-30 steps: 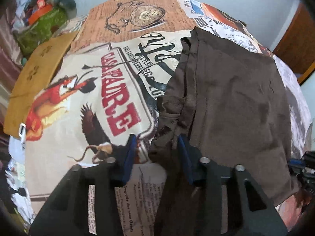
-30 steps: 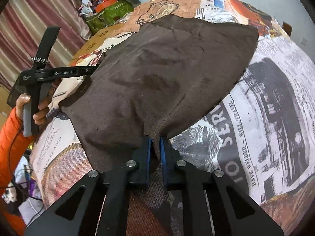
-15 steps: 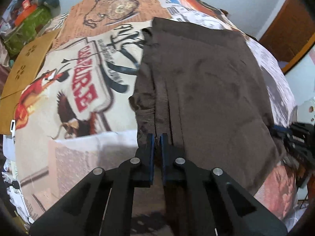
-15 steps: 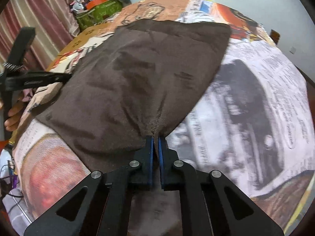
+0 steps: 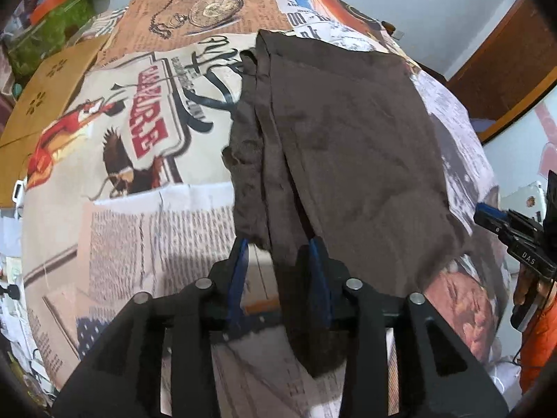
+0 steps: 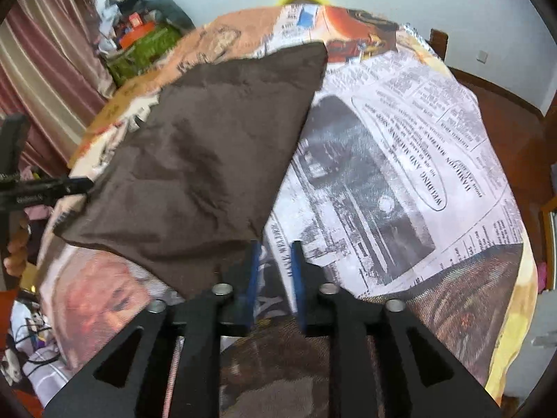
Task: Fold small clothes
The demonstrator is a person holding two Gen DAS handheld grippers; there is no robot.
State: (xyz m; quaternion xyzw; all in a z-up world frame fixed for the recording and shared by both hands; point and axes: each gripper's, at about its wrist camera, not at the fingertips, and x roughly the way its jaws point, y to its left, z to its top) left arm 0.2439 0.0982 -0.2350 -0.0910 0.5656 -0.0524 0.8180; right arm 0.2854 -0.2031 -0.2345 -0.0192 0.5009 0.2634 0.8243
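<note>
A dark brown garment [image 5: 341, 146] lies folded and flat on the printed cover, with bunched edges along its left side. My left gripper [image 5: 278, 254] stands at its near left corner. The jaws are opening, and a strip of brown cloth still runs between the blue pads [image 5: 240, 261] without being pinched. In the right wrist view the same garment [image 6: 209, 160] spreads up and to the left. My right gripper [image 6: 275, 264] is just off its near right corner, jaws opening, with only the newspaper print between them. Each gripper shows at the other view's edge, the right gripper [image 5: 515, 240] and the left gripper [image 6: 81, 186].
A newspaper-print cover [image 6: 400, 174] spans the whole surface. A cardboard sheet [image 5: 45, 104] lies at the left, with a cluttered pile and green bag [image 5: 52, 35] behind it. Striped curtains [image 6: 41, 69] hang at the left and wooden furniture [image 5: 504, 69] stands at the right. An orange sleeve [image 5: 536, 341] is nearby.
Half a second ago both grippers were shut on the garment's near edge. Now both have opened and pulled back a little, and the right corner has dropped clear of its jaws.
</note>
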